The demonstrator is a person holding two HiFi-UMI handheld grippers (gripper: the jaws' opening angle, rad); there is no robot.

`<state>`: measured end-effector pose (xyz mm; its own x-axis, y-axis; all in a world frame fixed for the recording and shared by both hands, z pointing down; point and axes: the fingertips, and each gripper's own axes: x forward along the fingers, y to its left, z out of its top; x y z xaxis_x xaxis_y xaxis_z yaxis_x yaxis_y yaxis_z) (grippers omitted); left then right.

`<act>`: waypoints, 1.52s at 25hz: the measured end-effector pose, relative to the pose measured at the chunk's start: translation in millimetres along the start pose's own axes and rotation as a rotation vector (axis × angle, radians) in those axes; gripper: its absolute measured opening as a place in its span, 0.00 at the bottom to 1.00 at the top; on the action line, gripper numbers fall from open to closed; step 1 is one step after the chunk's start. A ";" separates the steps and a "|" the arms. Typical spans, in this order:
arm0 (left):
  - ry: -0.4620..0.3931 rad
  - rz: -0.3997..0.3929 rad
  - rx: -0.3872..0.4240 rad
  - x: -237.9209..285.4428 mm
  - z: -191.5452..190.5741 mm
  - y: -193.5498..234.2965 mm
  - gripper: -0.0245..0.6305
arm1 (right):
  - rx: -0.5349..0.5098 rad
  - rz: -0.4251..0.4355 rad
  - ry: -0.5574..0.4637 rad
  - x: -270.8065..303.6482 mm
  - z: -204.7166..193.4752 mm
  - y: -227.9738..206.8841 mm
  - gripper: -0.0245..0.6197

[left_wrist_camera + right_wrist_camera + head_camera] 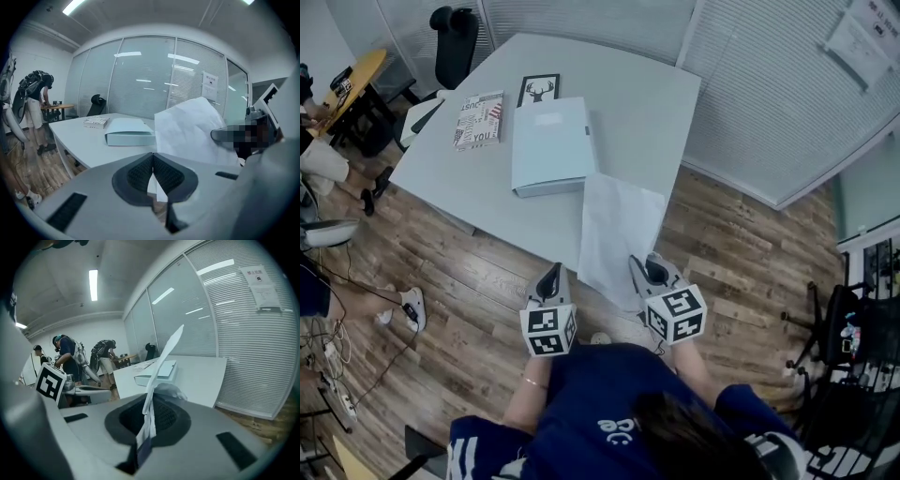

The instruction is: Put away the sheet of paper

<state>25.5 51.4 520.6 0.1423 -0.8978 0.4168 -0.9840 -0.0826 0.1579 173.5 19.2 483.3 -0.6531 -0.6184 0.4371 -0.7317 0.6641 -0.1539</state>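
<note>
Both grippers have their fingers drawn together. The right gripper (pixel 653 272) pinches the near edge of the sheet of paper (pixel 619 225). In the right gripper view the sheet shows edge-on, clamped between the dark pads and rising up and away from the fingertips, with a crumpled bit just past them. The left gripper (pixel 550 278) has its pads pressed flat against each other. A pale sliver shows in the notch beneath them, and I cannot tell what it is. The sheet sits off to the right of the left fingers, not between them.

From the right fingers the sheet runs forward. Its near part hangs clear of the table (pixel 628 103) edge, above the wooden floor (pixel 722 253), and its far part lies on the tabletop. The sheet's far left corner lies just beside the near right corner of a light blue box file (pixel 550 145), which lies flat ahead of the left fingers. A framed deer picture (pixel 538 89) lies past the file, touching its far edge. A printed booklet (pixel 478 120) lies to the left of the file, a little apart from it. Both grippers hover off the table's near edge, side by side, with the sheet's hanging end between them.
</note>
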 end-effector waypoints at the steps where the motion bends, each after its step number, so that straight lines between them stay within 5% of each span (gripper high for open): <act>1: -0.001 0.005 0.004 6.4 5.0 6.1 0.04 | 0.001 -0.011 0.003 3.8 3.1 -3.9 0.05; 8: 0.030 -0.023 0.017 59.0 31.5 41.8 0.04 | 0.032 -0.103 0.022 35.8 29.2 -37.5 0.05; 17: 0.121 -0.155 0.081 127.0 49.8 78.7 0.05 | 0.076 -0.258 0.036 79.8 59.2 -59.9 0.05; 24: 0.159 -0.181 0.257 163.3 61.4 105.9 0.05 | 0.105 -0.378 0.029 102.2 81.6 -72.9 0.05; 32: 0.172 -0.145 0.385 182.7 75.7 119.9 0.06 | 0.128 -0.394 0.039 113.0 88.7 -80.1 0.05; 38: 0.253 -0.174 0.465 190.2 68.6 103.9 0.18 | 0.126 -0.368 0.020 108.6 99.3 -93.4 0.05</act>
<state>-57.1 -157.7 554.9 0.2723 -0.7267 0.6307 -0.8792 -0.4542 -0.1438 151.6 -151.7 457.2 -0.3398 -0.7965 0.5001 -0.9353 0.3419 -0.0911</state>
